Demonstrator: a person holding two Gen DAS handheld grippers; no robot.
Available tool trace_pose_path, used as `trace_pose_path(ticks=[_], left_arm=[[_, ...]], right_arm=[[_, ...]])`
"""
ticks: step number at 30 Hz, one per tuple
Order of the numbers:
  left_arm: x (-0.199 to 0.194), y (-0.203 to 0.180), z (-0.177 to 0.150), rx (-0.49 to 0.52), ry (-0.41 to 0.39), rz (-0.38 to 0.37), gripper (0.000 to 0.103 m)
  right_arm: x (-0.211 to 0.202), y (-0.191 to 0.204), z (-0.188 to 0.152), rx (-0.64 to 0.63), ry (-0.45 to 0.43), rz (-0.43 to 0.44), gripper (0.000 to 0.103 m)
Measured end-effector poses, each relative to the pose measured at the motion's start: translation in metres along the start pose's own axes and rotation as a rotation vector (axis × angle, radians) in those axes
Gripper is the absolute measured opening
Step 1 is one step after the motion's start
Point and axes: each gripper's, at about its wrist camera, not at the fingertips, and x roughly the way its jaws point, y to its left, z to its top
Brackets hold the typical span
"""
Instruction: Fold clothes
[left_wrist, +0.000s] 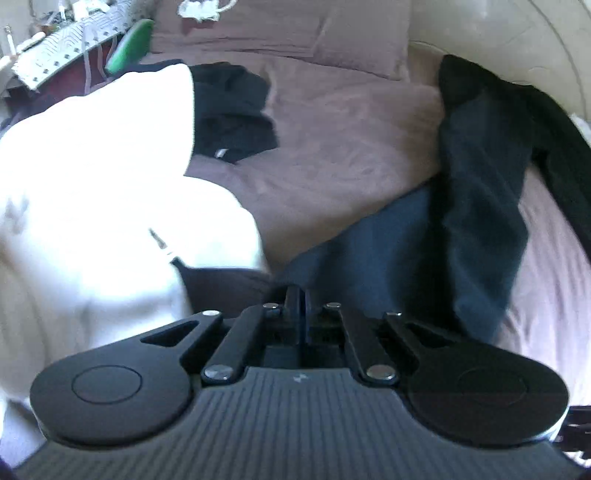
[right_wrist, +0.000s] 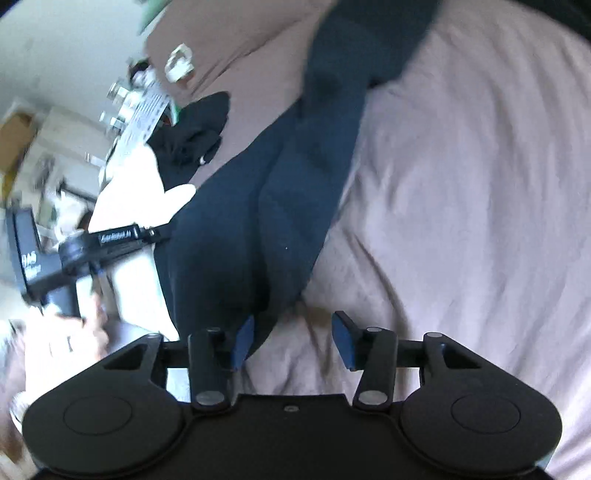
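Left hand-held gripper (left_wrist: 301, 295) clamps navy garment (left_wrist: 461, 236); right hand-held gripper (right_wrist: 291, 343) gapes at its six-o'clock hem. Advise matching grip, even tension.

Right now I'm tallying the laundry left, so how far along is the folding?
Nothing looks fully folded yet. In hand: the left gripper is shut on the navy garment, which lies stretched across the bed; the right gripper is open at its near end. Left: the white garment and the black garment lie bunched and untouched.
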Motion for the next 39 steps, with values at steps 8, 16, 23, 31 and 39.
trace_pose_path(ticks=[8, 16, 23, 31, 39], left_arm=[[0.045, -0.039, 0.044, 0.381, -0.041, -0.015, 0.069], [0.098, -0.037, 0.036, 0.364, 0.087, -0.223, 0.087], [0.096, -0.034, 0.034, 0.323, 0.083, -0.330, 0.004], [0.010, -0.032, 0.034, 0.207, -0.027, -0.391, 0.005], [0.060, -0.049, -0.008, 0.222, 0.233, -0.341, 0.005]], right_arm=[[0.016, -0.001, 0.080, 0.017, -0.125, -0.071, 0.069], [0.047, -0.030, 0.141, 0.107, -0.151, -0.141, 0.069], [0.052, 0.002, 0.142, -0.078, -0.191, -0.239, 0.007], [0.005, 0.056, 0.086, -0.447, -0.319, -0.506, 0.008], [0.002, -0.010, 0.084, -0.220, -0.246, -0.761, 0.027]])
